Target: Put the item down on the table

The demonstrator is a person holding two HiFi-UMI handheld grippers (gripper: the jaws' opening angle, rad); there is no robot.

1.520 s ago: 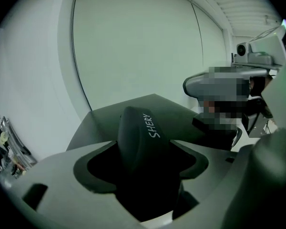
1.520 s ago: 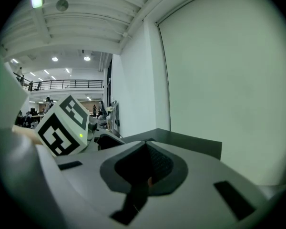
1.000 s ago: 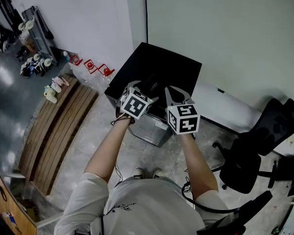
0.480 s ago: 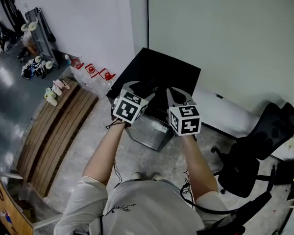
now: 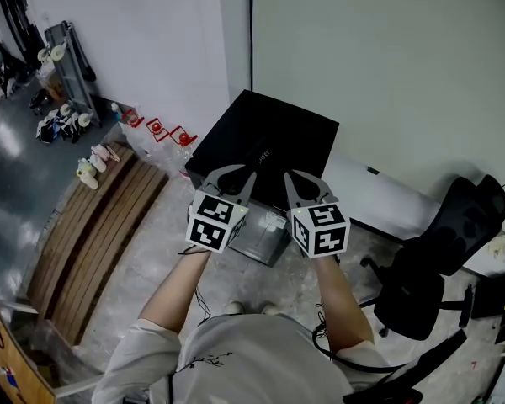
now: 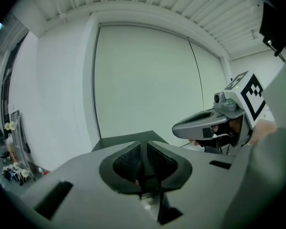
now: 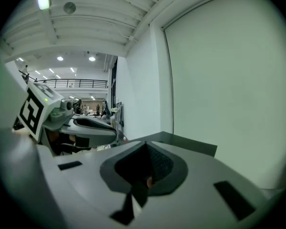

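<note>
Workshop floor, white wall. One black table (image 5: 269,137) sits just ahead of both tongs, its top bare as far as I can see. Left gripper (image 5: 232,175): jaws closing, only a narrow slit left, nothing between them. Right gripper (image 5: 299,178): jaws together, also empty. Both hang side by side, near each other, above the table's near edge.

No item shows in either pair of jaws or on the table, so I can't say where it is. My read: either the put-down is already done or nothing is in play right now.

Count: two tongs, one table, one metal box (image 5: 265,234) below them, one office chair (image 5: 454,251) off to their right.
</note>
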